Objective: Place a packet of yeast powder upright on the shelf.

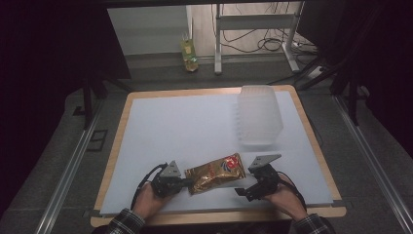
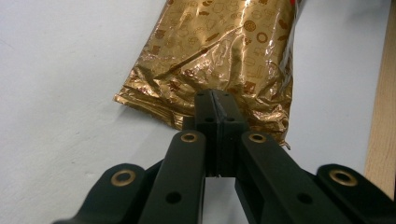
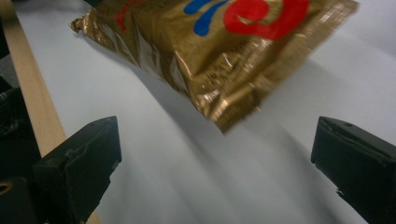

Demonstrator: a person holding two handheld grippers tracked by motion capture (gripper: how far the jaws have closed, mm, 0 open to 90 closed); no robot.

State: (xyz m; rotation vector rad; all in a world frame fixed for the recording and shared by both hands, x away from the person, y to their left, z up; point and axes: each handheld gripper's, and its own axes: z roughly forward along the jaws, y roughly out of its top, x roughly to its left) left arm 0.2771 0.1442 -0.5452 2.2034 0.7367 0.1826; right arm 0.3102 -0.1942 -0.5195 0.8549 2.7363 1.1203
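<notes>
The left gripper (image 2: 215, 105) has its two black jaws pressed together on the crimped bottom edge of a gold foil snack bag (image 2: 219, 56), the foil wrinkled right where the tips bite. In the high view the same left gripper (image 1: 187, 184) sits at the bag's near-left end, held by the person's left hand (image 1: 148, 201). The right gripper (image 3: 215, 158) has its jaws spread wide apart, one at each side of its own view, with the bag's corner (image 3: 219, 60) ahead of the gap and touching neither jaw. From above, the right gripper (image 1: 242, 191) lies just beside the bag's (image 1: 215, 173) right end, carried by the right hand (image 1: 287, 197). The bag lies slantwise between the two grippers near the front of the table's pale blue-white mat (image 1: 185, 126), its printed red and blue mark facing up. Farther back on the right of the mat stands a clear plastic container (image 1: 259, 116). A wooden edge (image 1: 122, 126) borders the mat.
</notes>
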